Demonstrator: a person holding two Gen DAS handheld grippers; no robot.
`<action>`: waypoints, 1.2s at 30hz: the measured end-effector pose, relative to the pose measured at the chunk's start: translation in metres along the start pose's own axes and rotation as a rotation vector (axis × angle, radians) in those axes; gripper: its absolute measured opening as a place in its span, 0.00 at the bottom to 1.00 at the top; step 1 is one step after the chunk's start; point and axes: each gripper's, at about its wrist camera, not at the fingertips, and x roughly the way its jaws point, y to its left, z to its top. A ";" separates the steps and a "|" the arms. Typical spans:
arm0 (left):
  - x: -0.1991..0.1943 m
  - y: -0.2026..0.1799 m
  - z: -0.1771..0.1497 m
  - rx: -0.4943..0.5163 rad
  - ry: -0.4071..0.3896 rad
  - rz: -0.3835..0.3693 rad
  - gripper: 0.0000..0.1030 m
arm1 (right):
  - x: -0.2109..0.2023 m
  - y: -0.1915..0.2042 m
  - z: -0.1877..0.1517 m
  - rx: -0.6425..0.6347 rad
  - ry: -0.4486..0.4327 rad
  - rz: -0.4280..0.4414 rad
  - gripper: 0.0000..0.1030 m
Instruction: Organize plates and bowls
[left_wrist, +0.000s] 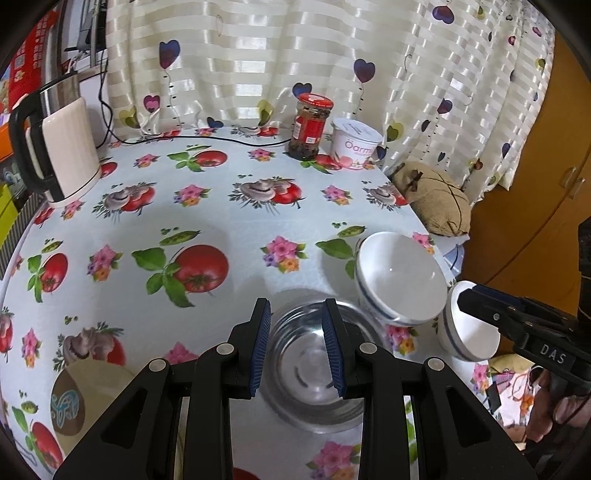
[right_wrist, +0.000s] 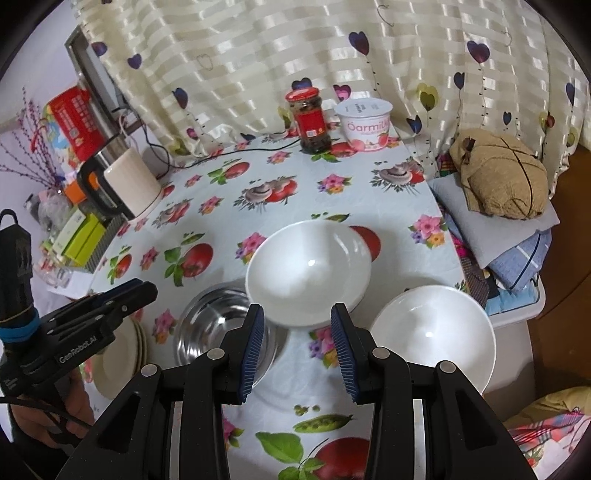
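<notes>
- Left gripper (left_wrist: 297, 345) hung over the steel bowl (left_wrist: 314, 373), fingers parted to a moderate gap and holding nothing; the bowl showed between the blue pads.
- Right gripper (right_wrist: 297, 349) was likewise empty, fingers spread wider, above the cloth between the steel bowl (right_wrist: 218, 325) and the nearer white bowl (right_wrist: 432, 332).
- Task items sat at the near right of the table (left_wrist: 147, 221): the steel bowl, a farther white bowl (left_wrist: 400, 278) tilted with its rim over the steel bowl's edge, and a second white bowl (left_wrist: 467, 328) at the table's right edge.
- Risk, judged: the tilted white bowl looked unsteady; lifting or nudging the steel bowl could tip or slide it.
- Risk, judged: the nearer white bowl lay close to the table edge; a sideways knock might send it off.
- Risk, judged: smooth steel and glazed rims may slip from the pads if gripped shallowly.
- Right wrist view alone showed a stack of plates (right_wrist: 122, 354) left of the steel bowl, partly behind the left gripper (right_wrist: 110, 302).
- Left wrist view alone showed the blue stripes on the white bowls' outer walls, and a tan patterned plate (left_wrist: 74, 398) at near left.
</notes>
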 end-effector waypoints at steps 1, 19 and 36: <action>0.001 -0.002 0.001 0.002 0.003 -0.003 0.29 | 0.001 -0.002 0.002 0.002 0.000 -0.004 0.36; 0.033 -0.028 0.022 0.002 0.059 -0.070 0.29 | 0.026 -0.030 0.020 0.035 0.021 -0.033 0.24; 0.068 -0.042 0.025 0.002 0.133 -0.123 0.29 | 0.050 -0.046 0.025 0.050 0.061 -0.039 0.17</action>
